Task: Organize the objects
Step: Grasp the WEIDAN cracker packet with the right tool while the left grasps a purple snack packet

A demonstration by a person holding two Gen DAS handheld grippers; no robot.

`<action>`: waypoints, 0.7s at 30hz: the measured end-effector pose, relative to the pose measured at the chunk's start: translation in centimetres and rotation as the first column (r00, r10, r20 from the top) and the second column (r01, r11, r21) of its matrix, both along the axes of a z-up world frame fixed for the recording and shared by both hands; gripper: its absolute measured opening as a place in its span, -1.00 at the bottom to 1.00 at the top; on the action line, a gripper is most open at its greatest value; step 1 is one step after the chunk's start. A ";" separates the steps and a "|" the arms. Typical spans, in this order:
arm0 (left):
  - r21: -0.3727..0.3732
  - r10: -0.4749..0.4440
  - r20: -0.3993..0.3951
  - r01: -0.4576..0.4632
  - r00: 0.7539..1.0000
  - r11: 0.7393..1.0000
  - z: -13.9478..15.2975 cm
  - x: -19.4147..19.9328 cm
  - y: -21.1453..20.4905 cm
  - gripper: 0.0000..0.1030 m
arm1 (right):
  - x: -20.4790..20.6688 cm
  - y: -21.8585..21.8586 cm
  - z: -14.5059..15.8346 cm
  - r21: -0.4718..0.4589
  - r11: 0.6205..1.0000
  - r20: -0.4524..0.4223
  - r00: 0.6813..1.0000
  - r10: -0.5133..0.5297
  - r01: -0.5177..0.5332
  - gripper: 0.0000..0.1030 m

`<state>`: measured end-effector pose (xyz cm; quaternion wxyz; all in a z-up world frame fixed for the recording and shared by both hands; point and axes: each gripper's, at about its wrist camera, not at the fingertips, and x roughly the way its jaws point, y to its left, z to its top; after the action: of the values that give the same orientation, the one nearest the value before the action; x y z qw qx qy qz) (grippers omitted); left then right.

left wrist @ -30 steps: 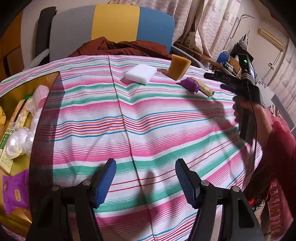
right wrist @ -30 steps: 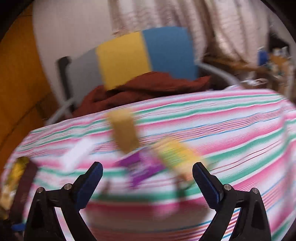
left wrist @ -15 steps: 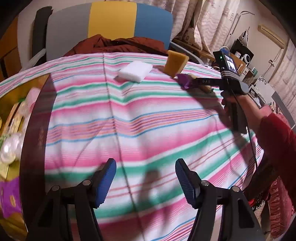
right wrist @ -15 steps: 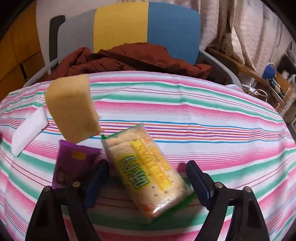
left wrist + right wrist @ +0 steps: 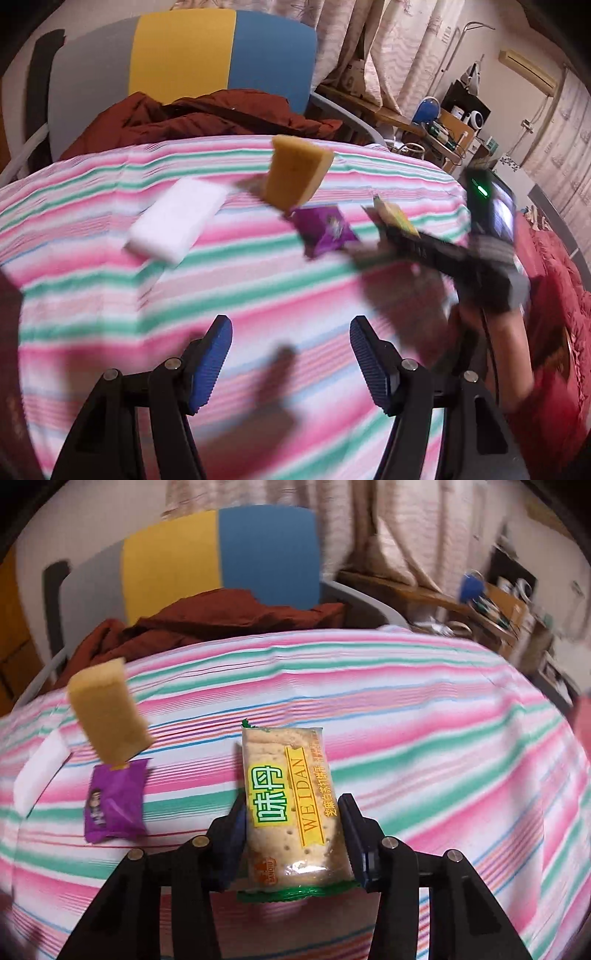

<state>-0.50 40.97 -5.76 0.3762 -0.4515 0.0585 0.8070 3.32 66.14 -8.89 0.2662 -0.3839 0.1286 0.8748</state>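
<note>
Left wrist view
- Left gripper (image 5: pixel 290 363): fingers apart, nothing between them, hovering over bare striped cloth (image 5: pixel 92 295).
- Right gripper (image 5: pixel 391 236): reaches in from the right to the cracker pack (image 5: pixel 397 218); blurred here, so finger state cannot be read from this view.
- Loose items: white block (image 5: pixel 177 221), yellow sponge (image 5: pixel 295 173) standing on end, purple packet (image 5: pixel 325 229) just beside the sponge.
- Surroundings: chair (image 5: pixel 184 59) with a red garment (image 5: pixel 207 118) behind the table; cluttered desk (image 5: pixel 439 125) far right.

Right wrist view
- Right gripper (image 5: pixel 291 845): jaws have just been closing; pads now press both long sides of the cracker pack (image 5: pixel 291 805), which lies flat on the cloth (image 5: pixel 443 775).
- Neighbours: purple packet (image 5: pixel 114 801) near the left finger, apart from it; sponge (image 5: pixel 107 716) behind it; white block (image 5: pixel 37 771) at the left edge.

Progress
- Done: 1 pack gripped, not yet lifted.
- Left: 3 items untouched on the cloth; no destination visible in either view.

Obstructions
- Lift path: judged clear above the pack.
- Risk: the thin wrapper may slip or the crackers crack under squeeze.
</note>
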 end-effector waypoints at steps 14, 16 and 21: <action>-0.048 0.057 0.030 -0.056 0.998 0.997 -2.5 -5.0 10.7 0.31 | 0.5 0.7 -0.5 -0.018 0.999 -0.030 0.999 -0.036 0.035 -0.05; -0.065 0.059 0.008 -0.059 0.998 0.996 -3.1 -5.3 11.2 0.30 | 0.4 0.6 -0.6 -0.011 0.999 -0.027 0.999 -0.036 0.035 -0.05; -0.049 0.024 -0.086 -0.028 0.996 0.998 -3.7 -4.9 11.0 0.21 | 0.4 0.7 -0.7 -0.009 0.999 -0.029 0.999 -0.035 0.035 -0.05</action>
<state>-5.38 51.94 -9.46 0.3516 -0.4265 0.0888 0.8286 3.71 66.82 -9.54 0.2779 -0.3698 0.1431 0.8750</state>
